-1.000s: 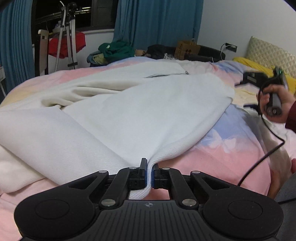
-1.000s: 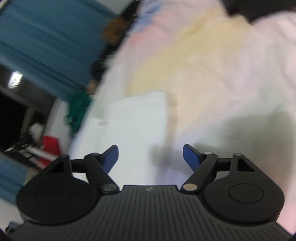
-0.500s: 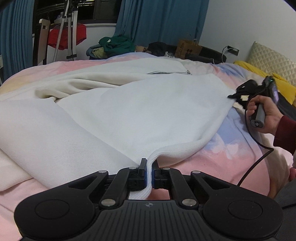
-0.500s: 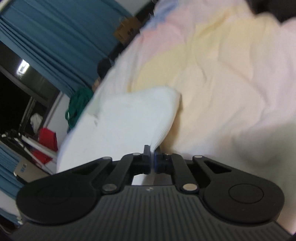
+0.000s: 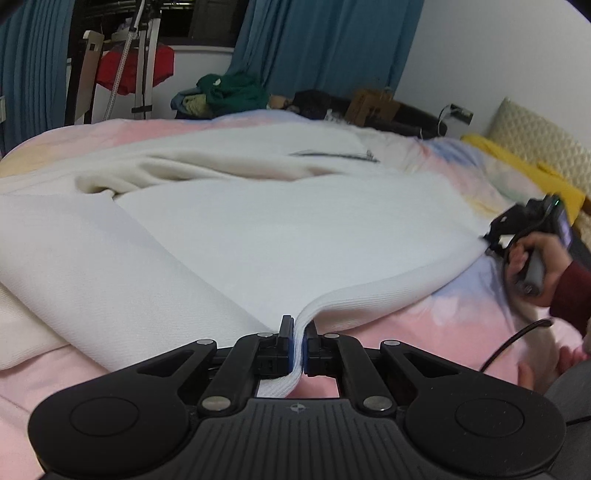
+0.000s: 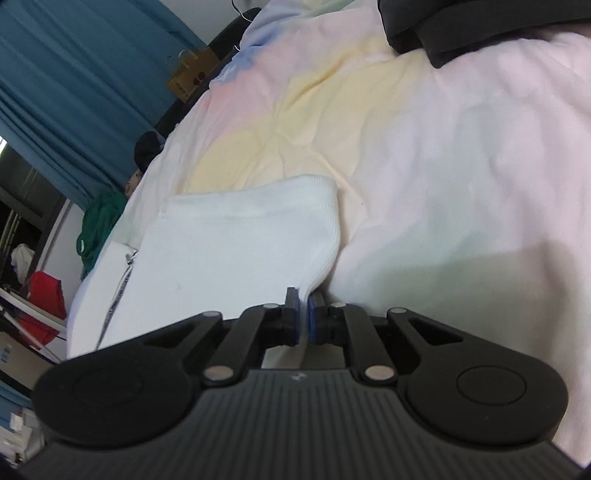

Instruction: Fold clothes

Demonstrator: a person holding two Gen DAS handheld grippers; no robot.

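A white ribbed-hem garment [image 5: 295, 229] with a zip lies spread across the bed. My left gripper [image 5: 298, 332] is shut on its near hem, which bunches between the pads. In the left wrist view, my right gripper [image 5: 493, 236], held by a hand in a dark red sleeve, sits at the garment's right corner. In the right wrist view, my right gripper [image 6: 302, 308] pinches the ribbed hem corner of the garment [image 6: 240, 236]. Its jaws are easing open slightly, with the cloth still pressed between the blue pads.
The pastel pink, yellow and blue bedcover [image 5: 424, 317] lies under everything. A yellow pillow [image 5: 517, 166] and quilted headboard [image 5: 543, 136] are at the right. A clothes pile [image 5: 232, 92], cardboard box [image 5: 373, 107] and rack with red cloth [image 5: 133, 70] stand behind. A dark item [image 6: 461, 26] lies farther up the bed.
My right gripper went from wide open above the bed to closed on the garment's hem corner, sinking toward it. The left gripper kept its grip on the hem and stayed in place.
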